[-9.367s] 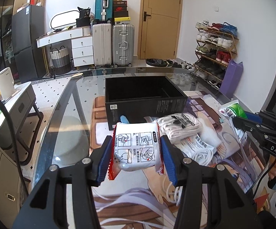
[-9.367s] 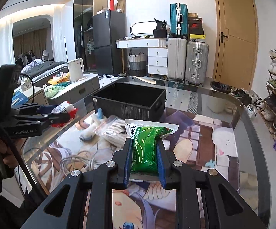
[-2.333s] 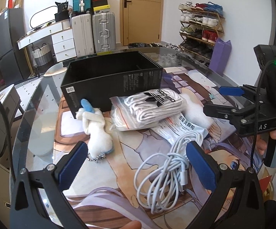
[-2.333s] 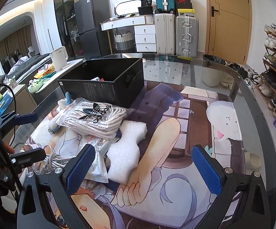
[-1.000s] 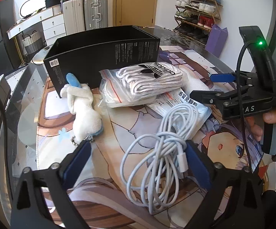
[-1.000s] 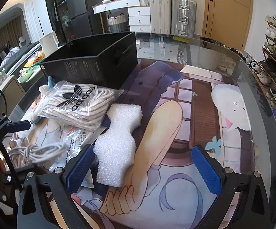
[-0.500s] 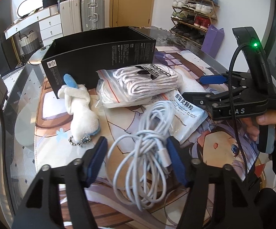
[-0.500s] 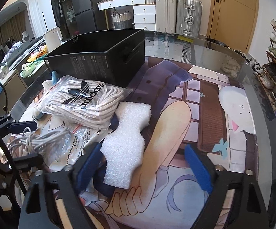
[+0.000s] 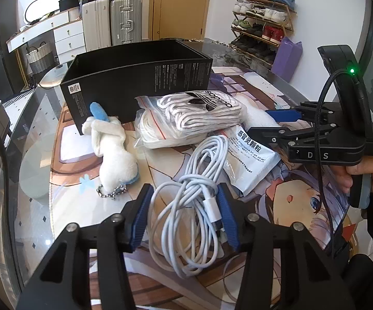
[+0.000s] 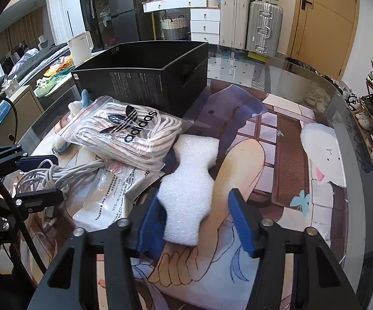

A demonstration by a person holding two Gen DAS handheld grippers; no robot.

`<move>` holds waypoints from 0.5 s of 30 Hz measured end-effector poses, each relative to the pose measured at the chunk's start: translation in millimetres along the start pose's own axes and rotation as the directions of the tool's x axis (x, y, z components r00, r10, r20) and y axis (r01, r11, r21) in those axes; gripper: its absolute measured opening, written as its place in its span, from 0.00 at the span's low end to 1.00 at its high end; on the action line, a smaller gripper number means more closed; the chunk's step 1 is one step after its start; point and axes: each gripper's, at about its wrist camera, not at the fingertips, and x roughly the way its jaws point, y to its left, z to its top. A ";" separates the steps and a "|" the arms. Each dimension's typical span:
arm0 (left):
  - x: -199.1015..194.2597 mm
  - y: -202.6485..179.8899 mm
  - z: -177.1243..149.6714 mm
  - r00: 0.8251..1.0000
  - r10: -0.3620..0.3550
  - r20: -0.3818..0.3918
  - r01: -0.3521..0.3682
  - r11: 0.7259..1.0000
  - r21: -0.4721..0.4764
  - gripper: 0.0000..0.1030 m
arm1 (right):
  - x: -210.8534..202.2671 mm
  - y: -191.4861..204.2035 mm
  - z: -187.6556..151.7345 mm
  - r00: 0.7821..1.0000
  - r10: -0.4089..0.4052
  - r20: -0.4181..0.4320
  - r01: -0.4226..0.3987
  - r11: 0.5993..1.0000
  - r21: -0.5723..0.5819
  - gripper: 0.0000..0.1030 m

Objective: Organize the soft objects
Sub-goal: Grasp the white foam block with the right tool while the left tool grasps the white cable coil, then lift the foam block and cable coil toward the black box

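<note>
A bundle of white cable point(image 9: 194, 201) lies on the table mat, and my left gripper point(image 9: 184, 214) is closed around it, both blue pads touching the coils. The bundle also shows in the right wrist view point(image 10: 57, 175). My right gripper point(image 10: 195, 222) straddles a white foam piece point(image 10: 189, 191); its left pad touches the foam, its right pad stands apart. A black open box point(image 9: 134, 77) stands behind. A bag of Adidas socks point(image 9: 191, 116), a white plush toy point(image 9: 114, 149) and a white medicine packet point(image 9: 251, 160) lie in front of the box.
The table is glass with a curved edge point(image 10: 354, 134) and a printed anime mat point(image 10: 277, 155). The right gripper's body point(image 9: 328, 139) hangs over the table's right side. Suitcases, drawers and a shoe rack stand behind.
Both grippers came in open and lowered. The left jaws have narrowed onto the cable bundle. The right jaws have narrowed around the foam piece, left pad now against it.
</note>
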 end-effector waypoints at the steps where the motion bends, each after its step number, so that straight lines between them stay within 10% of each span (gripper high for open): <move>1: -0.4 0.2 0.0 1.000 -0.003 0.000 0.003 1.000 0.000 0.46 | -0.2 0.5 0.0 1.000 0.003 0.001 -0.003 1.000 -0.002 0.50; 15: -3.3 -2.1 -1.6 1.000 -0.017 0.008 0.017 1.000 0.004 0.44 | -5.4 -2.2 -5.2 0.999 -0.028 0.015 0.028 1.000 -0.007 0.38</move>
